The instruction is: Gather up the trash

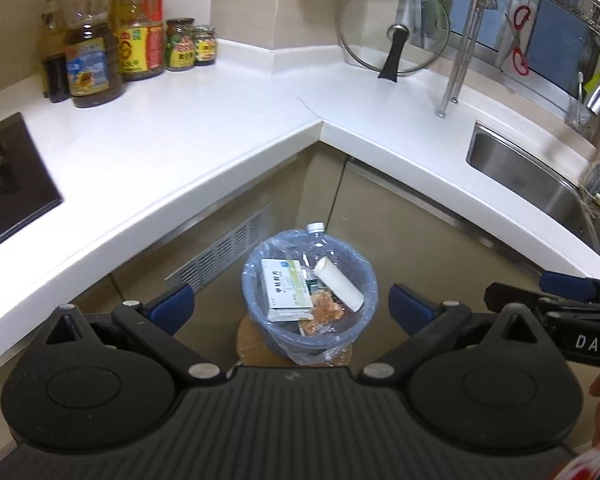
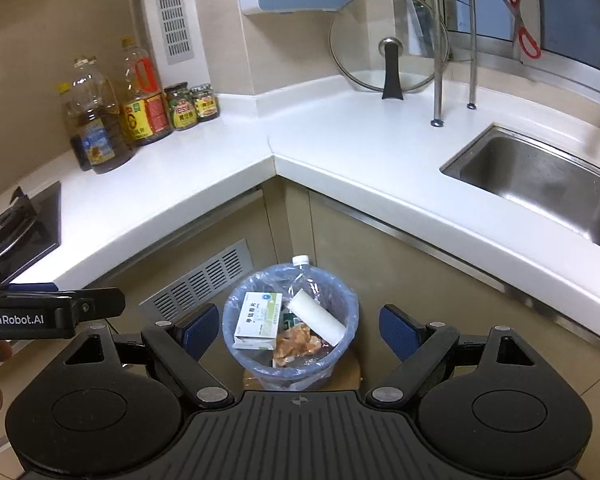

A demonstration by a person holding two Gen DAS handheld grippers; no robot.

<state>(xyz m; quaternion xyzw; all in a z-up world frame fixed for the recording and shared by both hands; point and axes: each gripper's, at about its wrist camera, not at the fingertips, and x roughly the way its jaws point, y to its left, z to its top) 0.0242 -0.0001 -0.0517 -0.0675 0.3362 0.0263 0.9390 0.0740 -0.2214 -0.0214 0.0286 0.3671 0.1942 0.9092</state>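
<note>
From the left wrist camera, the left gripper (image 1: 290, 306) hangs above the trash bin (image 1: 260, 316), its blue-padded fingers (image 1: 172, 304) spread wide with nothing between them. The bin stands on the floor in the inner corner of the white countertop (image 1: 204, 128), lined with a bluish plastic bag. Inside the bin lie a white and green medicine box (image 1: 286, 290), a white cylinder (image 1: 338, 284) leaning beside the box, an orange wrapper (image 1: 320, 314) in front of the box, and a clear plastic bottle (image 1: 316, 240) against the bin's far rim. The right gripper (image 1: 560, 300) reaches in from the right of the bin. Beyond the bin, oil bottles (image 1: 94, 52) and jars stand on the countertop, a glass lid (image 1: 394, 28) leans at the wall, and the steel sink (image 1: 540, 184) sits to the right.

From the right wrist camera, the right gripper (image 2: 296, 332) also hovers over the trash bin (image 2: 236, 344), jaws wide apart and empty. The medicine box (image 2: 260, 320), white cylinder (image 2: 320, 318), orange wrapper (image 2: 296, 344) and plastic bottle (image 2: 302, 268) all rest within the bin. The left gripper (image 2: 60, 308) shows left of the bin, side-on.
</note>
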